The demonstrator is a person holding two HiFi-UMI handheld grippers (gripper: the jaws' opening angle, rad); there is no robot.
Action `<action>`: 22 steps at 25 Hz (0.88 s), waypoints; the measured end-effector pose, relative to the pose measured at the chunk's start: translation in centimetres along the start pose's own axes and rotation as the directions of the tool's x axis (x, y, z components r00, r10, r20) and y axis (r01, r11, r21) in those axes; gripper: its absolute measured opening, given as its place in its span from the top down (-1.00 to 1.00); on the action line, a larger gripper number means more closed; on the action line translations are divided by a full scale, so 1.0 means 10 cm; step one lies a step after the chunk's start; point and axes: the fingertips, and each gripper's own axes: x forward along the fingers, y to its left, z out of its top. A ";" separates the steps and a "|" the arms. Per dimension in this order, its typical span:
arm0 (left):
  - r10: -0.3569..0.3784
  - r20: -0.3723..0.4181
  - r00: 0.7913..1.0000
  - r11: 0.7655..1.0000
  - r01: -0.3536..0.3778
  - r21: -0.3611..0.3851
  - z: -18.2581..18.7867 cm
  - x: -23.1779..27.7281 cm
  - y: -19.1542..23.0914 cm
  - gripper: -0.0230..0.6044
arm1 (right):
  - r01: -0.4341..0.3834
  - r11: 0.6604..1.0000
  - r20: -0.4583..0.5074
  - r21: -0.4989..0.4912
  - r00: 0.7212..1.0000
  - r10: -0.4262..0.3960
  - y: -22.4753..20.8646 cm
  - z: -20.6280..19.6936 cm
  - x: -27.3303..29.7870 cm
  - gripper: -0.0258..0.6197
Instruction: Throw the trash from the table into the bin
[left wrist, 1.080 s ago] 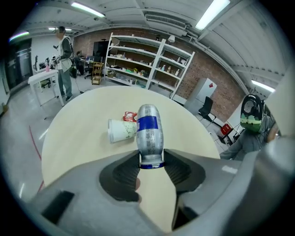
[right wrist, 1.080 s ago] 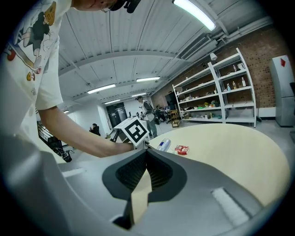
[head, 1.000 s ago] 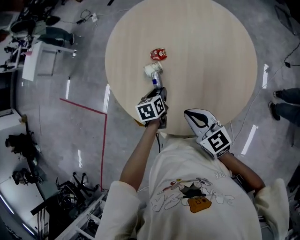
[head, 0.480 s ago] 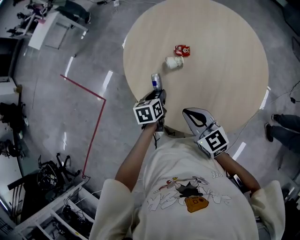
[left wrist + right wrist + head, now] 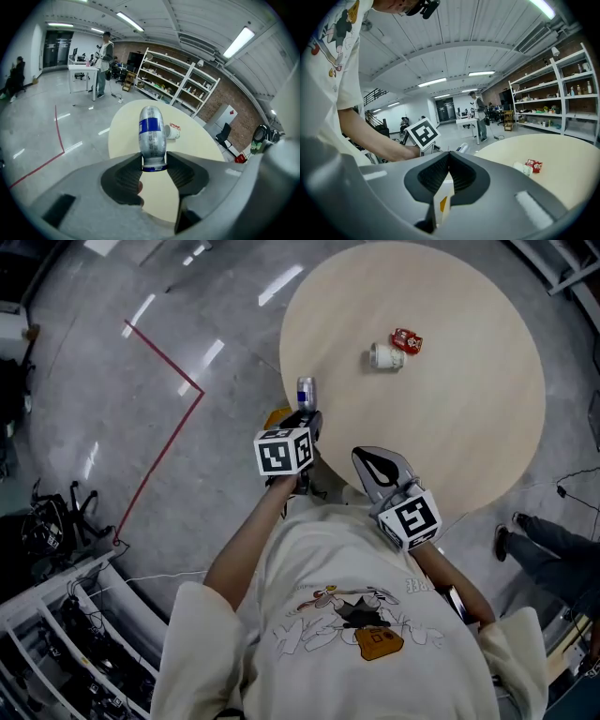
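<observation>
The left hand-held gripper point(image 5: 153, 165) is clamped on the base of one silver can point(image 5: 151, 131) with a blue band, held at the near left edge of the round desk point(image 5: 469, 427). The right hand-held gripper point(image 5: 449, 157), just to its right, has its jaws together. Two pieces of trash lie farther across the desk: one white cup point(image 5: 384, 356) on its side and, just right of it, one red wrapper point(image 5: 407, 340).

On the head view a red tape line point(image 5: 164, 357) bends across the grey floor point(image 5: 84, 427) at ten o'clock. Racks of cabled gear point(image 5: 66, 615) sit at seven and someone's legs point(image 5: 548, 545) at four. My left gripper view gives me long white shelving point(image 5: 180, 79) against a brick wall point(image 5: 145, 48) at one o'clock, and a person point(image 5: 105, 58) standing beside a white desk point(image 5: 83, 70) at eleven.
</observation>
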 end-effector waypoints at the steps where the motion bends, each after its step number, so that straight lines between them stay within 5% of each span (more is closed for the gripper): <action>1: 0.007 0.003 1.000 1.000 -0.007 -0.013 -0.03 -0.04 0.09 0.38 | -0.008 1.000 -0.006 -0.003 1.000 0.008 0.05 -0.01 0.04 0.90; 12: 0.075 0.010 0.997 0.983 -0.072 -0.171 -0.35 -0.40 0.91 0.38 | -0.092 0.996 -0.104 -0.022 0.991 0.089 0.50 -0.11 0.40 0.90; 22: 0.094 -0.003 0.996 0.954 -0.091 -0.286 -0.70 -0.23 1.53 0.38 | -0.175 0.981 -0.262 -0.078 0.954 0.149 0.59 -0.40 0.89 0.90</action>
